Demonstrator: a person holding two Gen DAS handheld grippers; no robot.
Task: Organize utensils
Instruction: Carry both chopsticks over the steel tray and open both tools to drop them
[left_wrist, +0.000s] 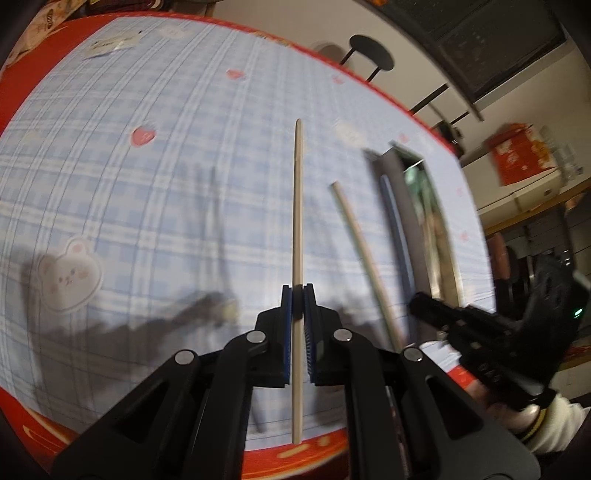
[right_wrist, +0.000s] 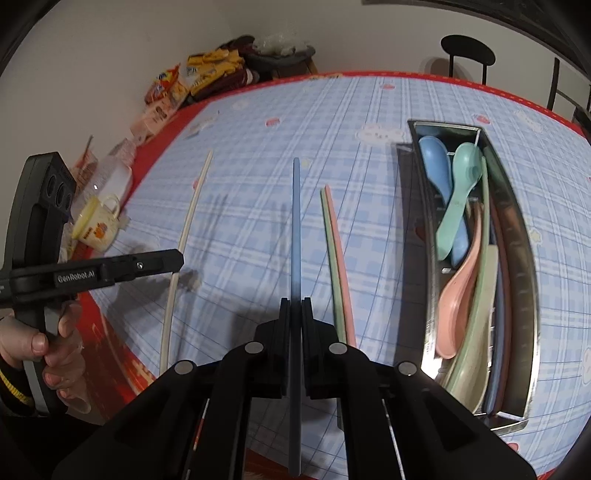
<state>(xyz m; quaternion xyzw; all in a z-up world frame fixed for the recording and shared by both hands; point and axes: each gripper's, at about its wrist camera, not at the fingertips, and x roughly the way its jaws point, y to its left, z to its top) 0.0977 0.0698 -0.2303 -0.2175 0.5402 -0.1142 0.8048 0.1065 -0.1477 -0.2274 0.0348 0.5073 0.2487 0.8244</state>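
Partly done: three spoons (right_wrist: 460, 206) already in the metal tray (right_wrist: 524, 236) at right. Left gripper (left_wrist: 297, 291) fingers closed on a cream chopstick (left_wrist: 297, 206). Right gripper (right_wrist: 295, 306) fingers closed on a blue chopstick (right_wrist: 296, 221). Left on the worktop (right_wrist: 369, 92): one cream stick (right_wrist: 184, 236), plus a green and pink pair (right_wrist: 338, 266).

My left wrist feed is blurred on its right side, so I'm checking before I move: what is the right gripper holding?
Observer: The right gripper has its jaws shut on a blue chopstick.
Operator: What's in the metal tray?
Observer: The metal tray holds a blue spoon, a green spoon, a pink spoon and several chopsticks.
Operator: Anything loose beside it?
Observer: A green chopstick and a pink chopstick lie side by side on the tablecloth, between the blue chopstick and the tray.
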